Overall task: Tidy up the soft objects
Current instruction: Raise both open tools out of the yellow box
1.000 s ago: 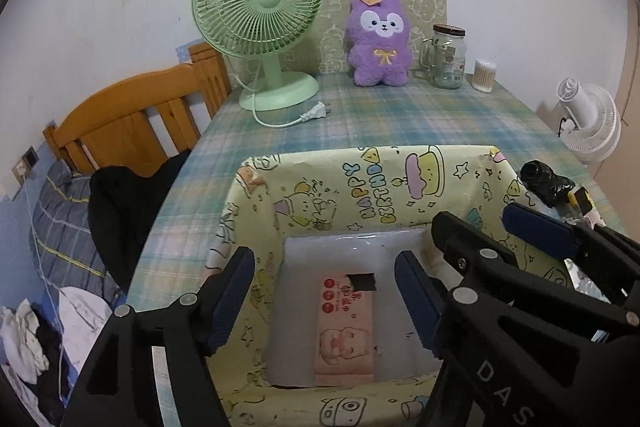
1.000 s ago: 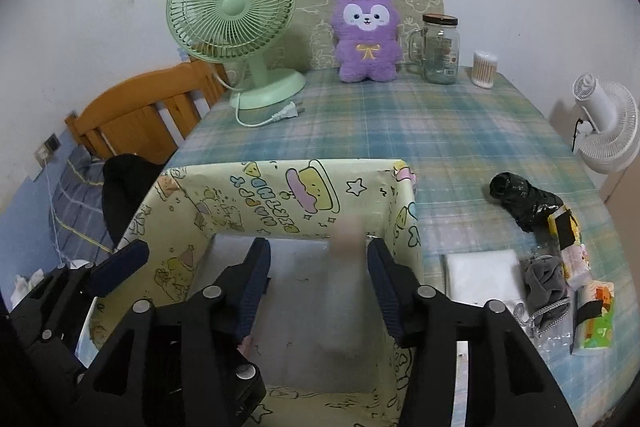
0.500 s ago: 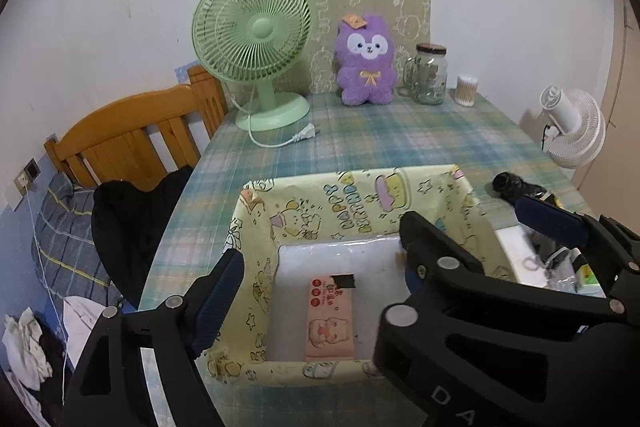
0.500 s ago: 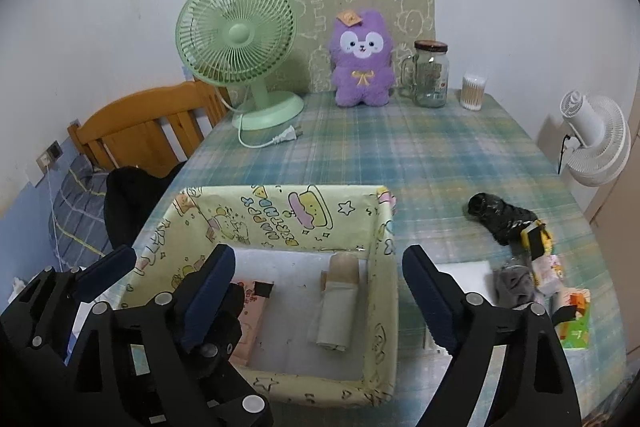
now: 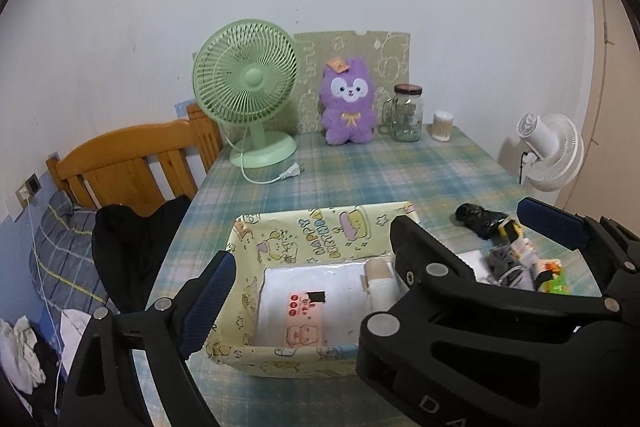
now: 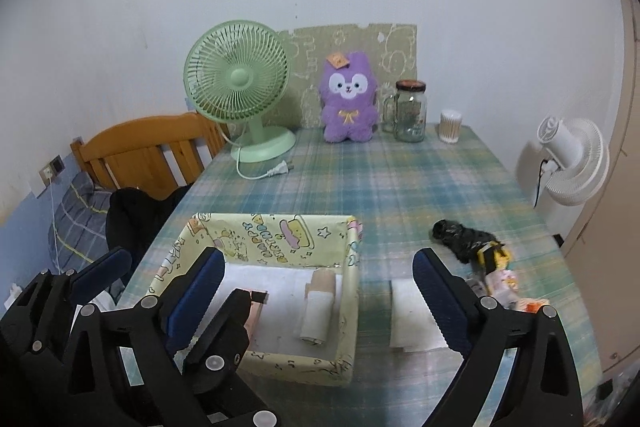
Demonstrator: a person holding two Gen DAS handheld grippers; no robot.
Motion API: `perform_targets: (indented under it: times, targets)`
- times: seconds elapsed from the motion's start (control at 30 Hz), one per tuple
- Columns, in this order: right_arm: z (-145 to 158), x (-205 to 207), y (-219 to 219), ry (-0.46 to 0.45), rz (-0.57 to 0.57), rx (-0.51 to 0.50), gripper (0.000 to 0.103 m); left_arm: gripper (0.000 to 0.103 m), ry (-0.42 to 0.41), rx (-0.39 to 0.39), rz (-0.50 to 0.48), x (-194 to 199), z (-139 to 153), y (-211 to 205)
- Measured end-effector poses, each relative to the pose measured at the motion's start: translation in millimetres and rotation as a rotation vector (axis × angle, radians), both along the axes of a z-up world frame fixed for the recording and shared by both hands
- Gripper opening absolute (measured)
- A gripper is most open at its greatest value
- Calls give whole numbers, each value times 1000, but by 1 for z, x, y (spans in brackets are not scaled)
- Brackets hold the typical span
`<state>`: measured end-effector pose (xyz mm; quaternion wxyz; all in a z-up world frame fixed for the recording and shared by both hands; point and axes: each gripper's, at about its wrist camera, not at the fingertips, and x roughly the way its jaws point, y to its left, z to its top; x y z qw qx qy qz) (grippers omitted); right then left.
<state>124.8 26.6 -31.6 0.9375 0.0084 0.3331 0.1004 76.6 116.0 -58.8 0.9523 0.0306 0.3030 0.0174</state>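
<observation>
A yellow cartoon-print fabric box stands on the plaid table. Inside lie a pink printed tissue pack and a rolled beige-and-white cloth. My right gripper is open and empty, raised above the box's right side. My left gripper is open and empty above the box; its right finger is hidden behind the right gripper's body. A flat white pack lies right of the box. A black soft bundle and small mixed items lie further right.
A green desk fan, purple plush toy, glass jar and cotton-swab tub stand at the table's far edge. A white fan stands off the right edge. A wooden chair with dark clothes is left.
The rolled cloth left my right gripper and now lies in the box. The right gripper opened wide. Both grippers rose and drew back from the box.
</observation>
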Motion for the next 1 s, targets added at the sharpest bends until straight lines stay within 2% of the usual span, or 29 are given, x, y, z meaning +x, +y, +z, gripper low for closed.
perform_targets:
  times: [0.5, 1.0]
  targets:
    - [31, -38, -29, -94, 3, -3, 102, 102, -77, -11, -17, -35, 24, -29]
    - [43, -57, -68, -130, -20, -15, 103, 103, -94, -35, -50, -51, 32, -65]
